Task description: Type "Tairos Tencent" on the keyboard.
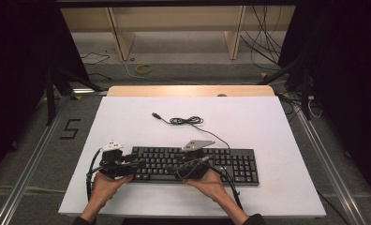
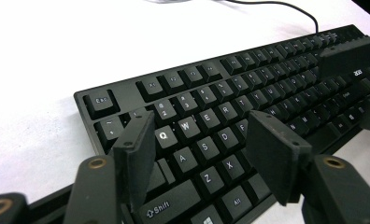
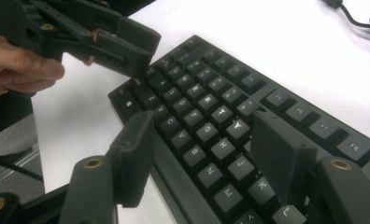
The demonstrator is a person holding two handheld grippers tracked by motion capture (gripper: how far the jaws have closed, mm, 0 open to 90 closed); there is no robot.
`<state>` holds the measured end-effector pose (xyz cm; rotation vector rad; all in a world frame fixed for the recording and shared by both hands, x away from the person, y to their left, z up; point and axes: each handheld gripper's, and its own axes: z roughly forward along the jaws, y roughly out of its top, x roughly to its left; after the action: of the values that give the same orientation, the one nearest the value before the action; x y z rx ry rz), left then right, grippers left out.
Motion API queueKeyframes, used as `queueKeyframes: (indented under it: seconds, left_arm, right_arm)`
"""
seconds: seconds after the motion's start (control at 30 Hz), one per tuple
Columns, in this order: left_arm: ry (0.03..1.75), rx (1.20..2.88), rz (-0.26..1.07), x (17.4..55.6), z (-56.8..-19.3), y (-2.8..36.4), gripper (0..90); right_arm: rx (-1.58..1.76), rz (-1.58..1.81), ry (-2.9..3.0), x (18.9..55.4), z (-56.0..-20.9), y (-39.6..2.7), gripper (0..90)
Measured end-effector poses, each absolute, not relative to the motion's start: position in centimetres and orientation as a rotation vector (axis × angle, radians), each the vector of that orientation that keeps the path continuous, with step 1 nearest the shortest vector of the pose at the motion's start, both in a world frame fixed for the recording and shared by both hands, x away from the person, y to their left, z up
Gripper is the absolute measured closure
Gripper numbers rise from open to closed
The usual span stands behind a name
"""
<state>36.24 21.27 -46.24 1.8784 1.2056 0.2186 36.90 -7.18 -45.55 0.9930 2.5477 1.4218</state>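
While both grippers, left [image 1: 127, 165] and right [image 1: 193, 165], hover unclenched over the keyboard [image 1: 230, 164], gripping nothing, its cable [image 1: 186, 121] coils at twelve o'clock, clear of them.

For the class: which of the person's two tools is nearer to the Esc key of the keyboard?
Left. The left tool hovers over the keyboard's left end, close to the Esc key; the right tool is farther along, over its middle keys.

Past the white table top [image 1: 249, 119] you see its wooden far edge [image 1: 188, 90]. Beyond it on the grey floor lies a small yellow ring [image 1: 144, 69], with loose black cables [image 1: 263, 42] to its right below a pale wooden frame [image 1: 122, 35]. At your left, a black "5" [image 1: 70, 129] marks the floor beside a metal rail [image 1: 31, 164].
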Motion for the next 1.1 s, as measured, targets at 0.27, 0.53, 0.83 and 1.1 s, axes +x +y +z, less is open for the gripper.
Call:
queueKeyframes:
  seconds: [0.27,0.53,0.83,1.1]
  left_arm:
    - [1.201,1.885,0.214,36.8,-46.1,20.7,39.5]
    - [1.191,1.899,0.212,37.3,-46.1,20.2,38.0]
    - [1.178,1.921,0.206,37.8,-46.1,19.6,43.0]
    - [1.181,1.950,0.210,38.0,-46.2,19.4,50.0]
  right_arm:
    - [0.993,1.427,2.547,36.4,-45.6,-7.6,38.5]
    - [0.983,1.443,2.546,36.0,-45.6,-7.7,36.7]
    - [0.981,1.436,2.557,35.7,-45.8,-7.7,35.4]
    - [0.975,1.440,2.553,35.6,-45.7,-7.8,35.2]
